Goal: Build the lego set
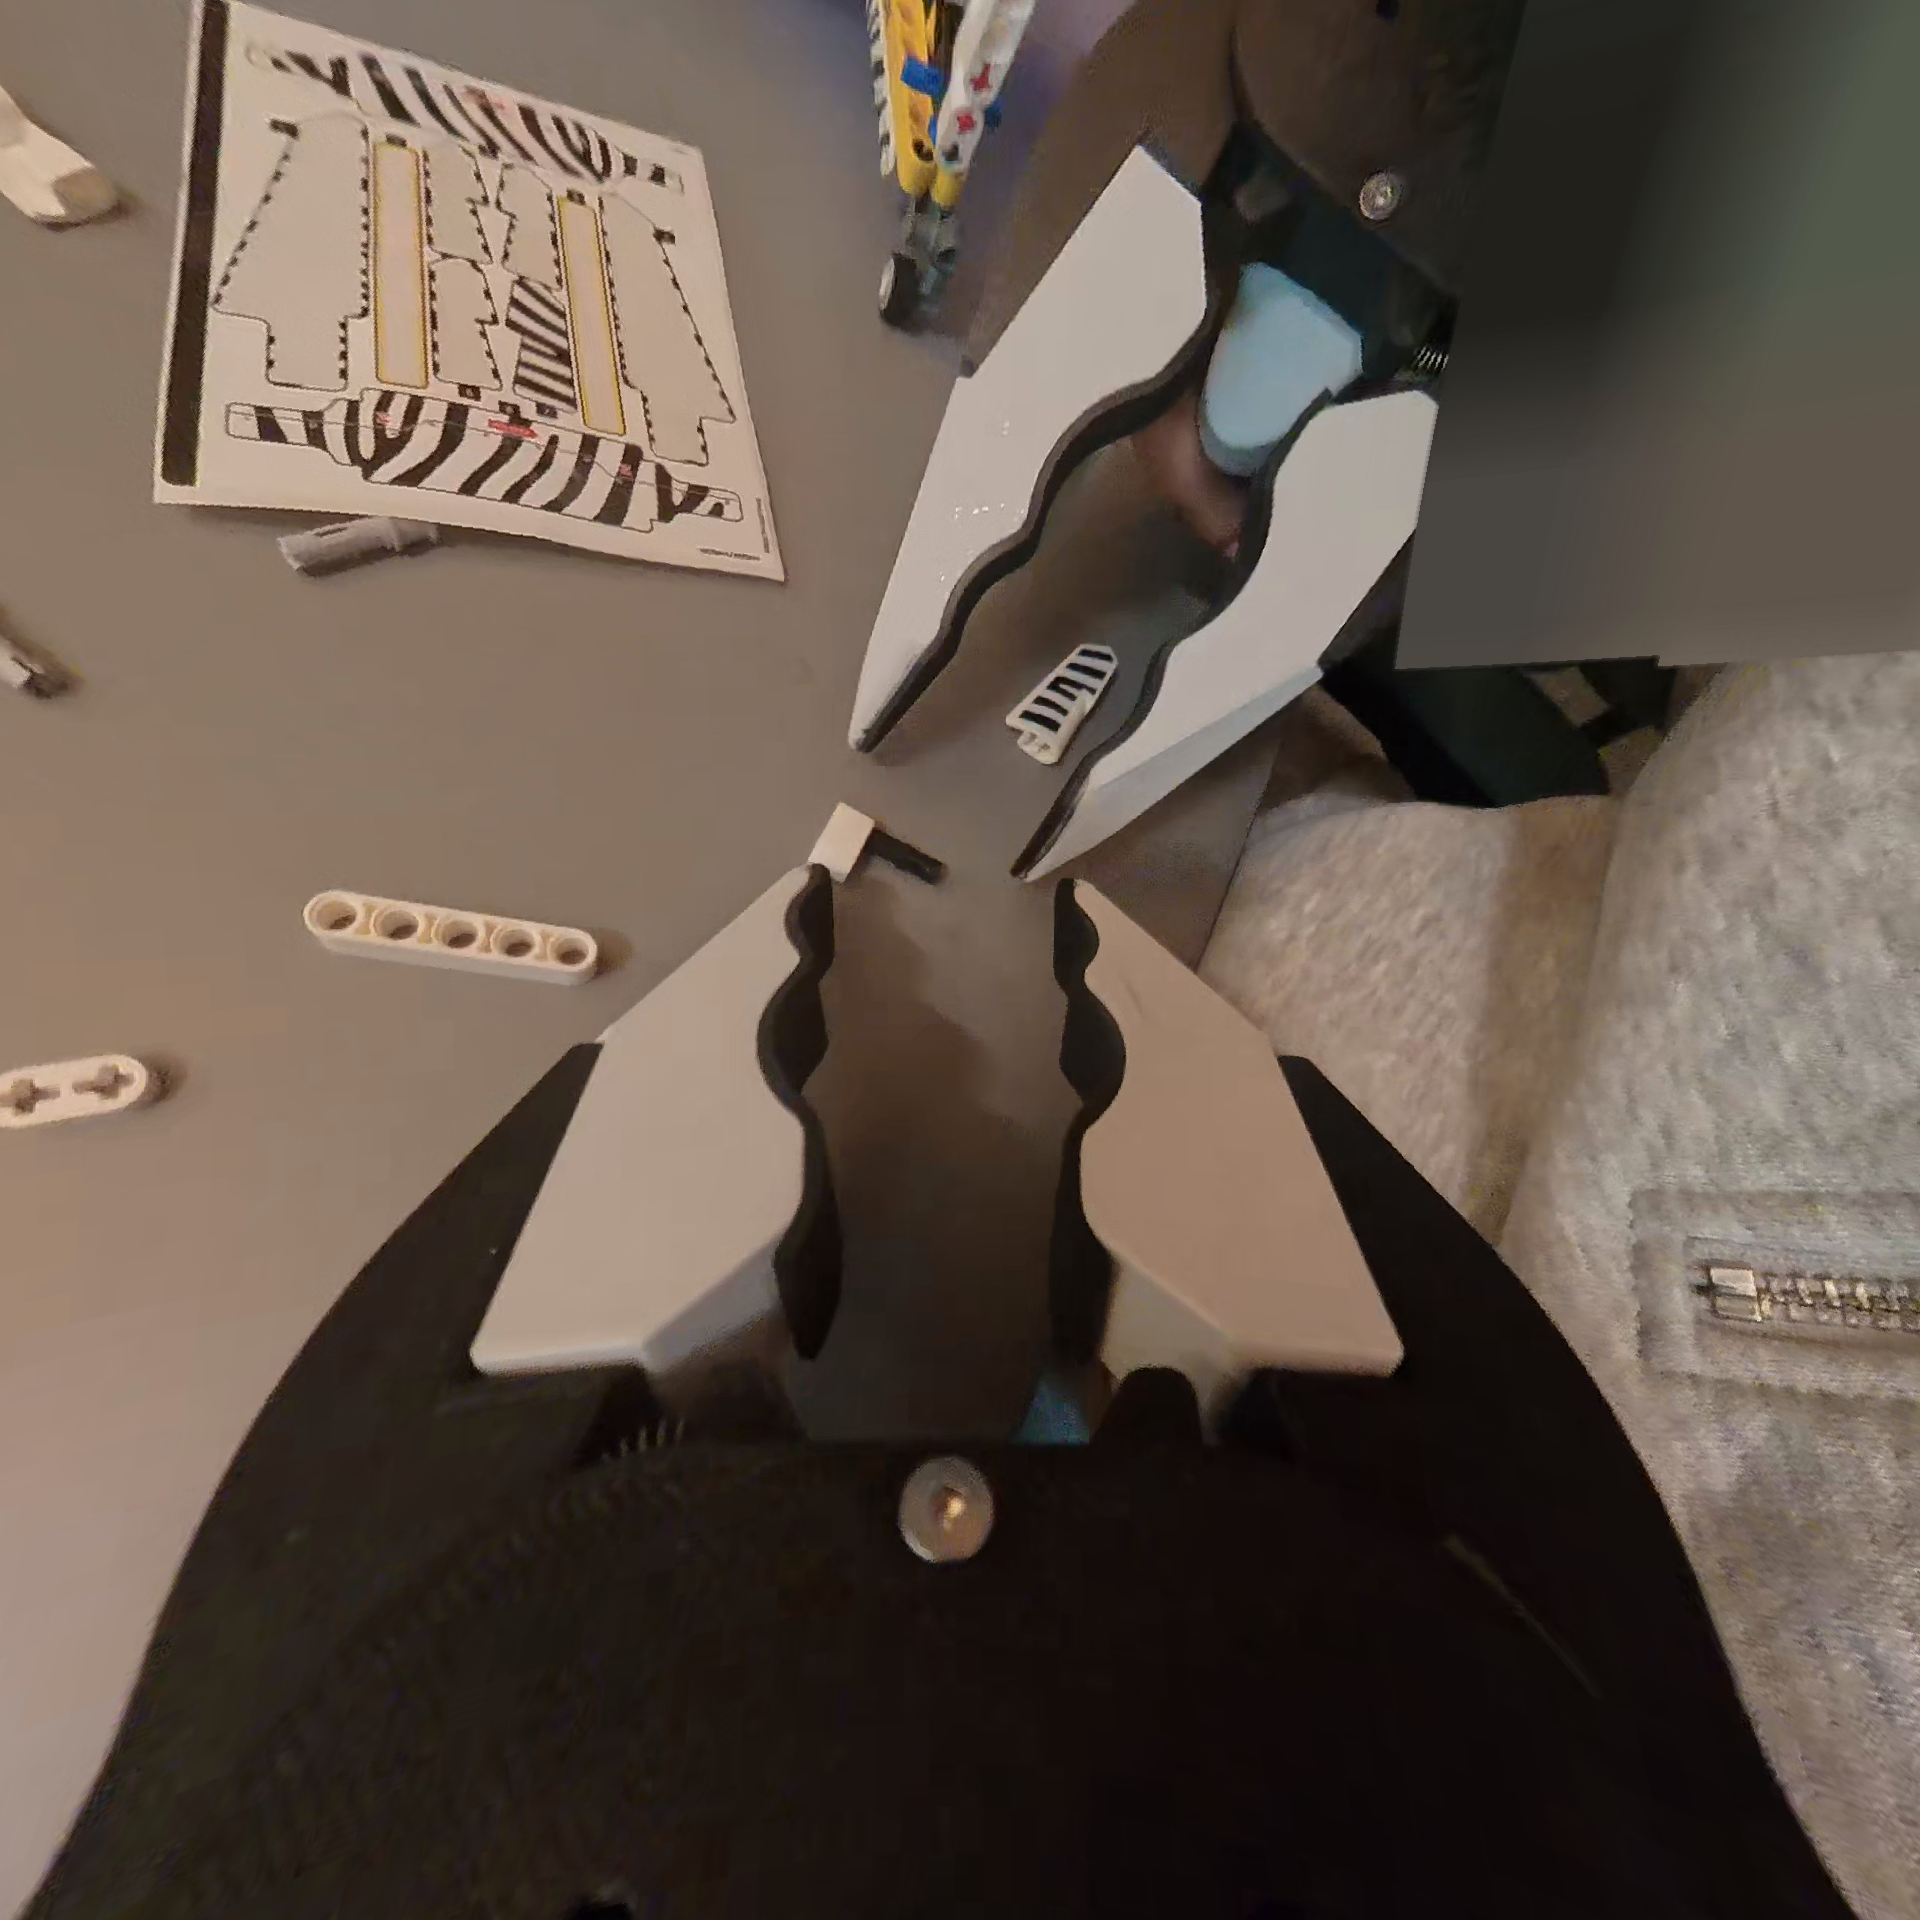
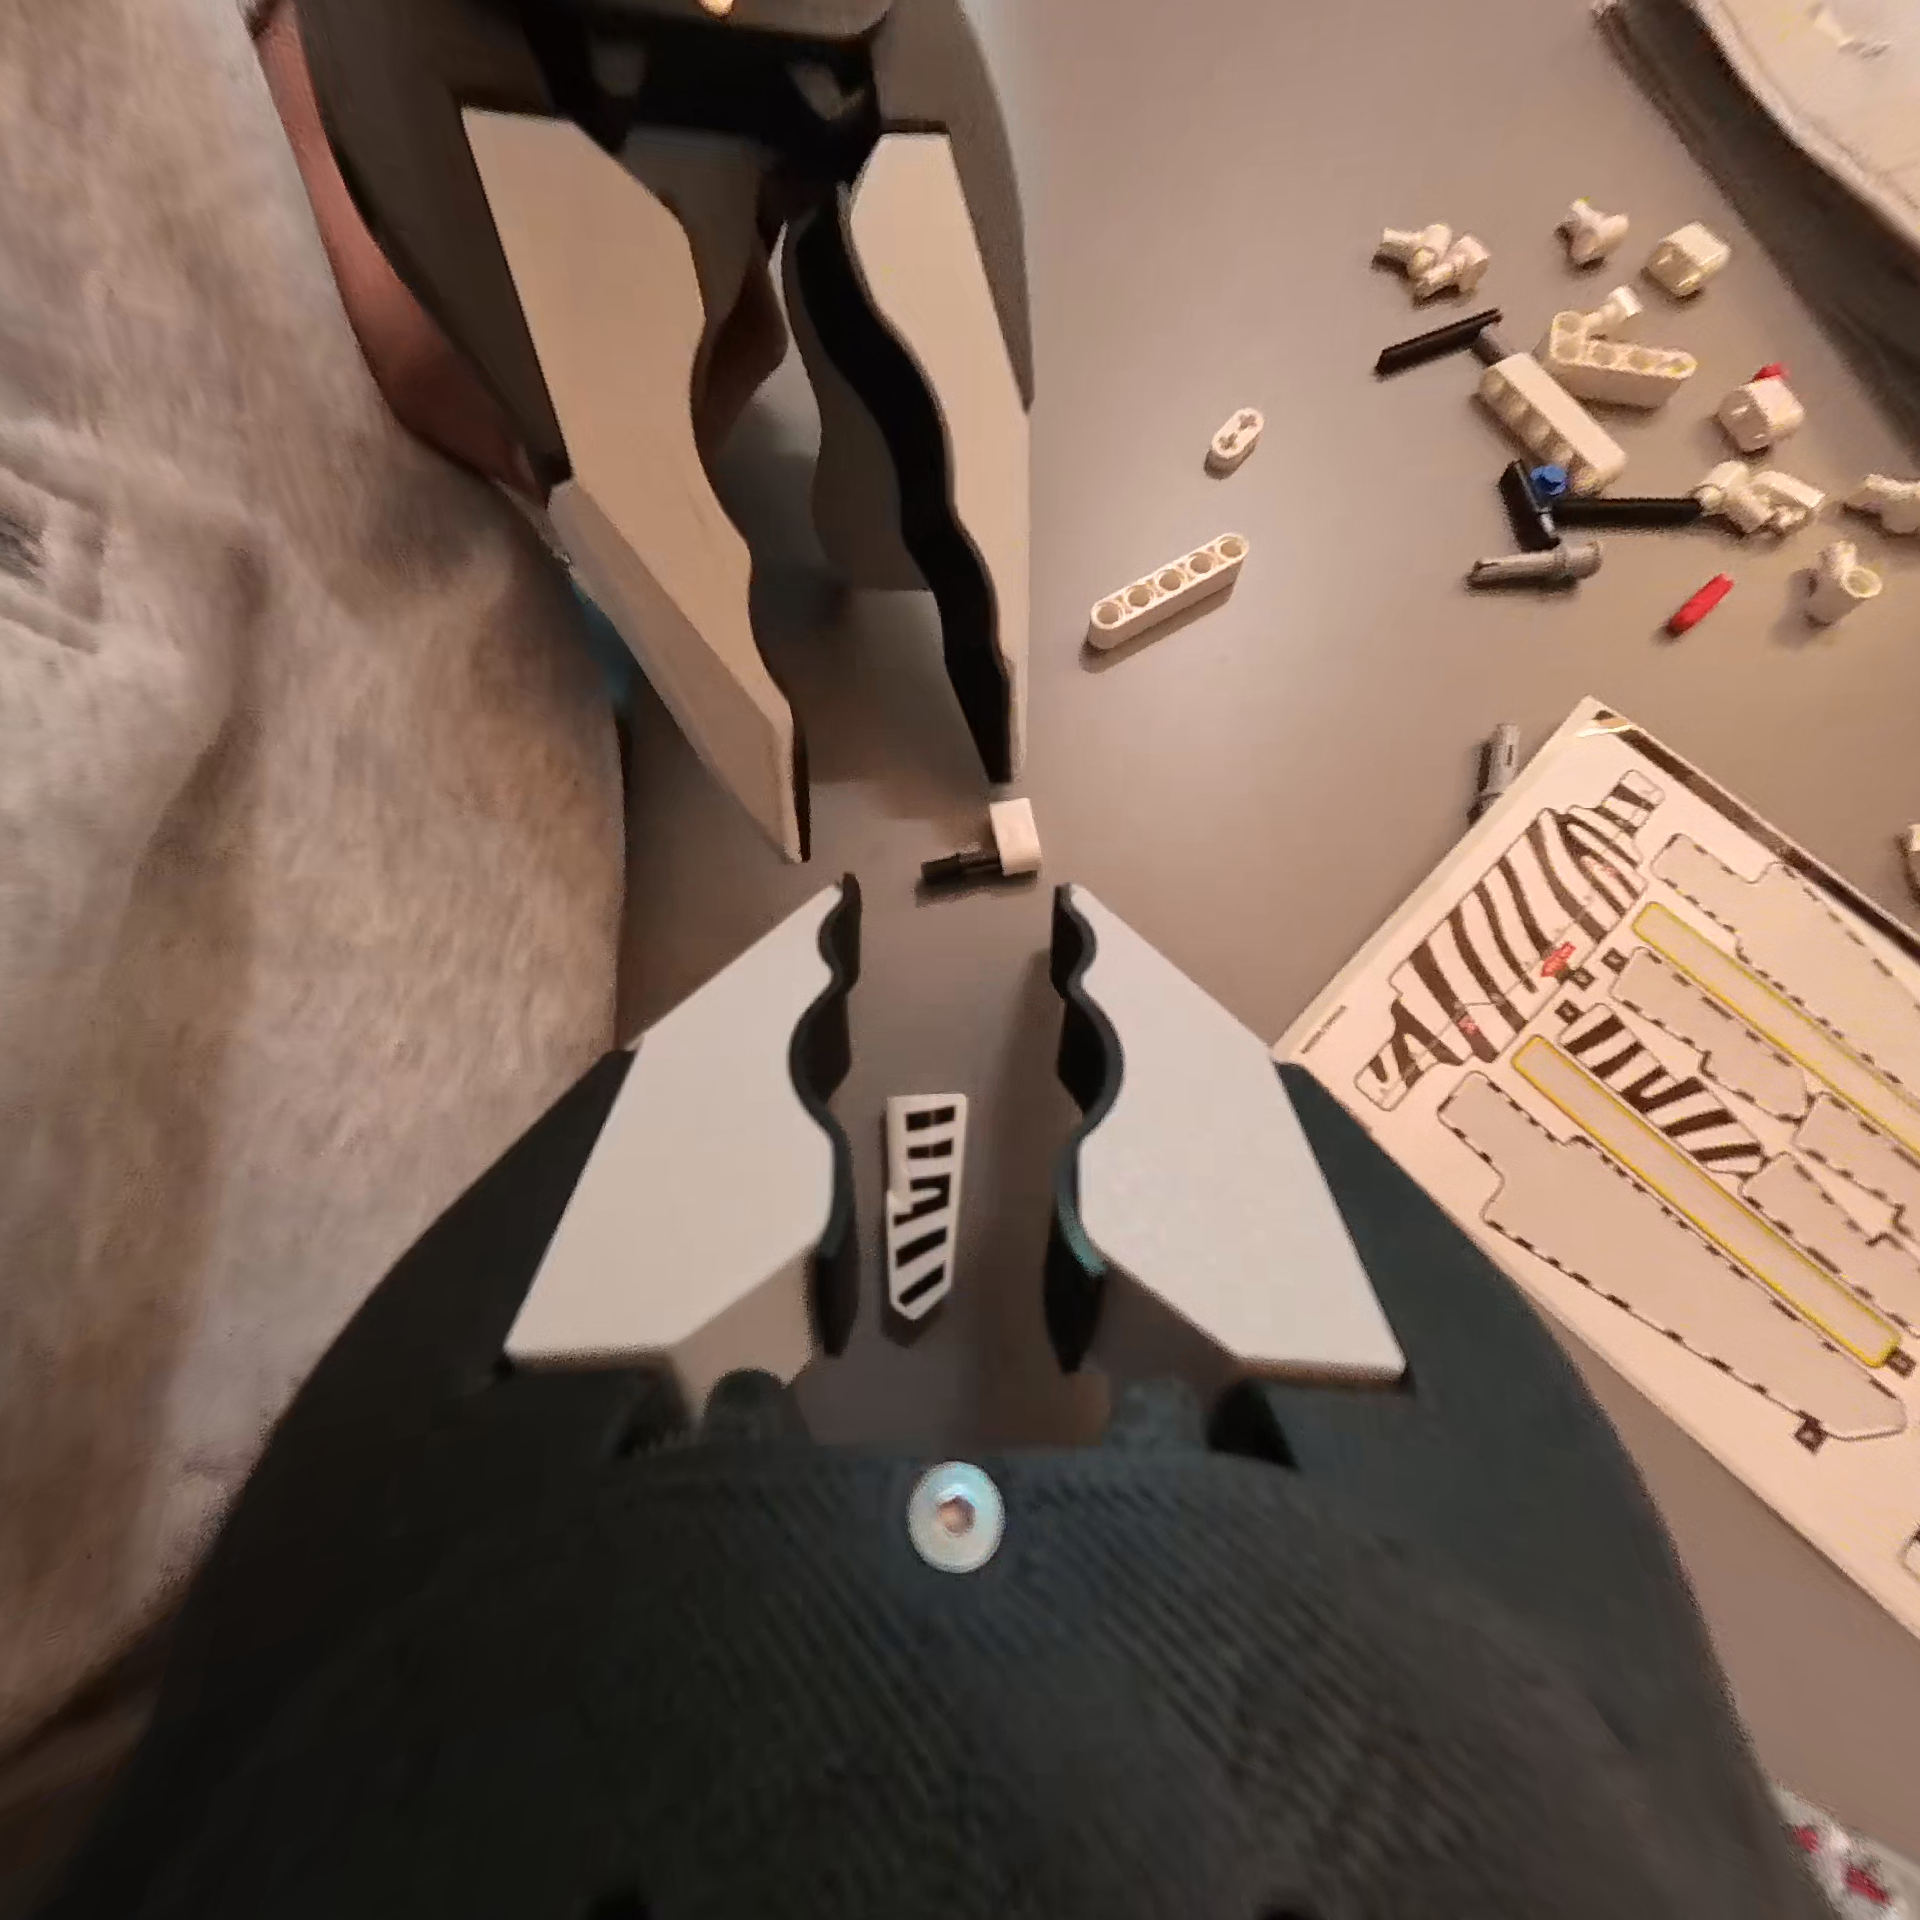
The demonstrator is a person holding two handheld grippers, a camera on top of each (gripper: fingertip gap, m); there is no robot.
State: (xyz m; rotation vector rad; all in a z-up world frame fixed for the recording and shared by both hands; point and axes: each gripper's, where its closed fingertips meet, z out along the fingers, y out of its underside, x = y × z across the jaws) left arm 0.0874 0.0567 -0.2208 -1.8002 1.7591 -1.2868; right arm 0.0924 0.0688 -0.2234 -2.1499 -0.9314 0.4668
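Note:
A small white connector with a black pin [image 1: 862, 844] lies on the grey table [image 1: 416, 727], just ahead of my left gripper [image 1: 940, 883], which is open and empty. It also shows in the right wrist view [image 2: 992, 844], between the tips of both grippers. My right gripper [image 2: 954, 894] is open and empty. A zebra-striped panel piece [image 2: 925, 1205] lies flat on the table between its fingers, not gripped. The two grippers face each other tip to tip; the right gripper [image 1: 951, 805] and the striped piece [image 1: 1060, 717] also show in the left wrist view.
A zebra sticker sheet [image 1: 457, 301] [image 2: 1662, 1091] lies on the table. A white five-hole beam [image 1: 457, 935] [image 2: 1164, 592] and a short white link [image 1: 73, 1091] lie loose. A pile of parts [image 2: 1610, 395] and a part-built model [image 1: 935, 135] sit farther off. A person's fuzzy grey garment [image 1: 1558, 1039] is at the table edge. Left and right tips are no more than a few centimetres apart.

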